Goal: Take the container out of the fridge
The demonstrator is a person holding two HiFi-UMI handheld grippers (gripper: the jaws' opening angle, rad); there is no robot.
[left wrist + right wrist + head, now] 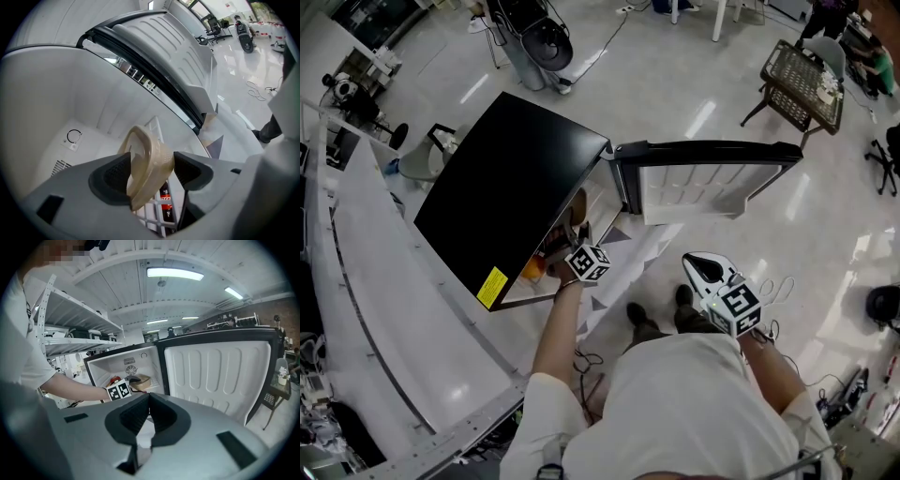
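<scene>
The black fridge (502, 183) stands open with its door (703, 178) swung right. A beige plastic container (149, 161) sits tilted inside the white fridge compartment, and my left gripper (149, 172) is shut on it, one pad against each side. In the head view my left gripper (579, 230) reaches into the fridge mouth beside the container (577, 206). The right gripper view shows that container (141, 380) near the fridge's back wall. My right gripper (149, 414) is shut and empty, held back over the floor (701, 270).
A cola bottle (165, 200) lies below a white wire shelf (151, 219). A red-orange item (532, 269) sits at the fridge's left side. A long white shelf unit (366, 281) runs along the left. A wire-topped table (803, 80) stands far right.
</scene>
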